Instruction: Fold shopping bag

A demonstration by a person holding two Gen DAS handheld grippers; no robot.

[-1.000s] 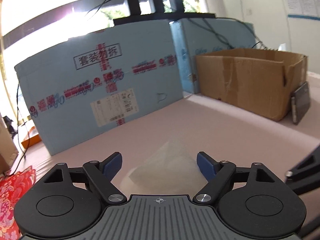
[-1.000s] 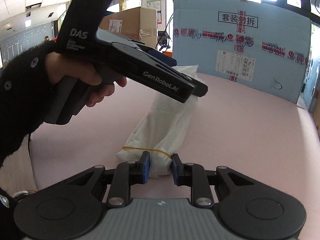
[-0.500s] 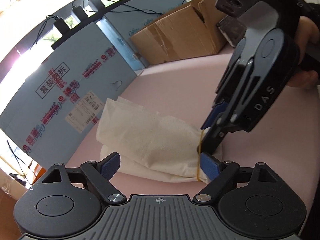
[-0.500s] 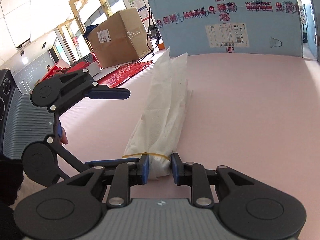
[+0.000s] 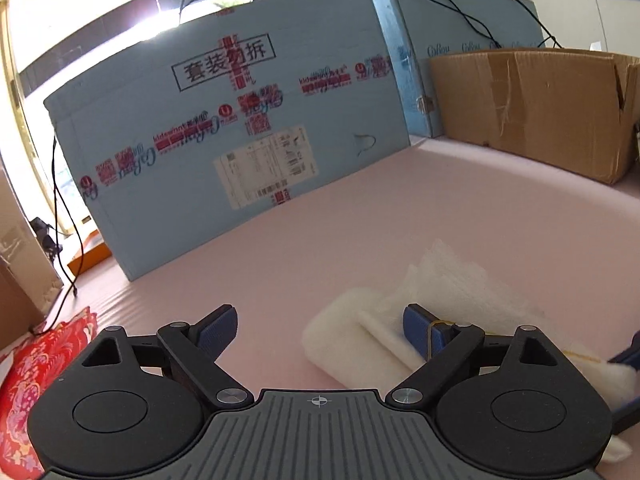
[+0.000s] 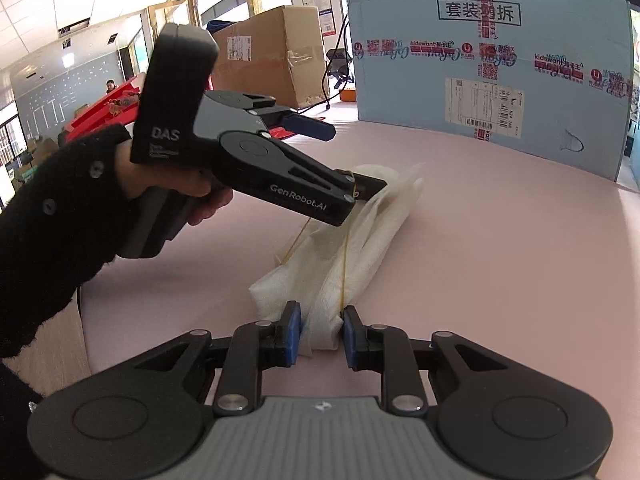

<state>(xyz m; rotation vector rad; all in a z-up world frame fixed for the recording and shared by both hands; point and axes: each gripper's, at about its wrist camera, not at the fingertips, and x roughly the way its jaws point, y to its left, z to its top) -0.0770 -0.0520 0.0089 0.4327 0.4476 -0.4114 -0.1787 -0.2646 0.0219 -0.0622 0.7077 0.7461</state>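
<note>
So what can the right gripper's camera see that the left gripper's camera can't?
Only the right wrist view shows the person's hand holding the left gripper, whose lower finger hooks the yellow rubber band. It also shows the right gripper clamped on the end of the rolled white bag.

Only the left wrist view shows the open brown box and the red patterned cloth.

Both show the bag, the rubber band, the pink tabletop and the blue carton.
</note>
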